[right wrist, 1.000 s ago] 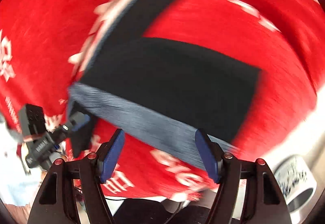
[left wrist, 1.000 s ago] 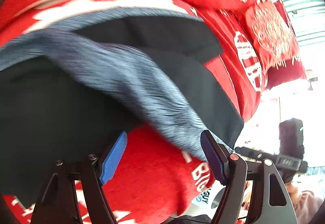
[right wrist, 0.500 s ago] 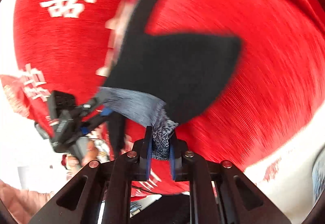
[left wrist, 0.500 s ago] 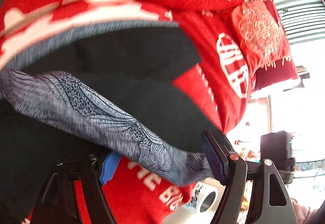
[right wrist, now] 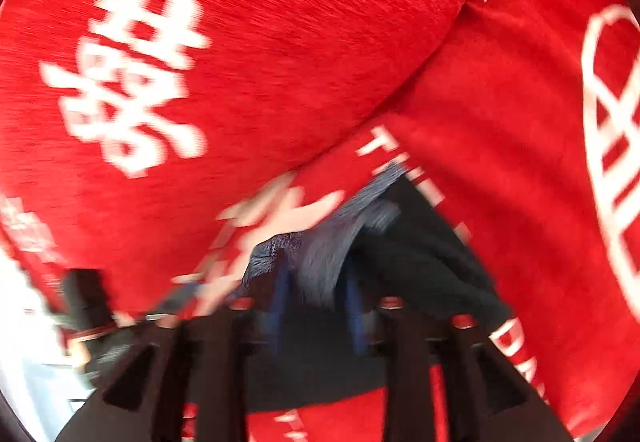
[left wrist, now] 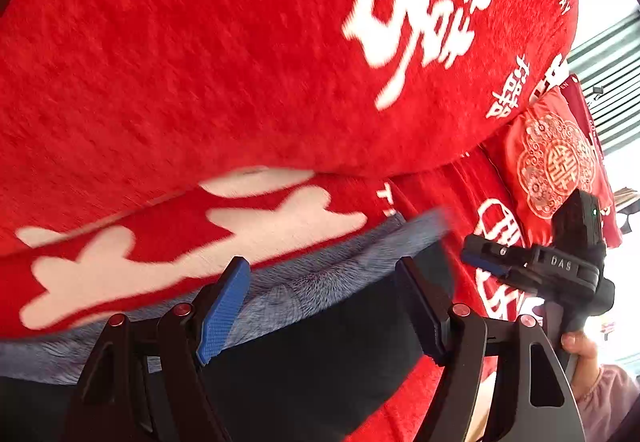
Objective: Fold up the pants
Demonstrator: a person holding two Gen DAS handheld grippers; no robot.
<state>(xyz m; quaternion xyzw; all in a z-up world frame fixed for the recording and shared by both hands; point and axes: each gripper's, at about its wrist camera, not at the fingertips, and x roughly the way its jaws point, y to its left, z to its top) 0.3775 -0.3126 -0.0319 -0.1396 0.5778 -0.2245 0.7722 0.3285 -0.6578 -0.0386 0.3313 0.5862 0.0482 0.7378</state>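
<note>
Left wrist view, biggest thing first: red blanket [left wrist: 200,61] with white characters fills the frame, draped over the couch back and seat. Everything below is placed against the pants' grey waistband [left wrist: 340,274].

Pants [left wrist: 320,370]: dark, lying on the blanket, waistband along their far edge, just below the blanket's white print. The band's long axis runs side to side across your view, slightly uphill to the right.

Red cushion [left wrist: 552,169]: well beyond the waistband's right end.

Your left gripper [left wrist: 324,310] sits right over the waistband, the band crossing between its blue pads [left wrist: 222,316]. Jaws stand at a middling gap and no pad presses cloth, so nothing is held.

Your right gripper [left wrist: 484,262] shows just past the band's right end, a hand [left wrist: 580,354] below it on the handle. In the right wrist view, badly blurred, the right gripper [right wrist: 316,306] has a bunch of grey waistband [right wrist: 320,262] between its fingers; jaws are opening and I cannot tell if the pads touch it.

Key relation: the band lies crosswise, one gripper near each end, left more central, right at the corner. The fold probably needs both ends pinched, then carried across that axis.
</note>
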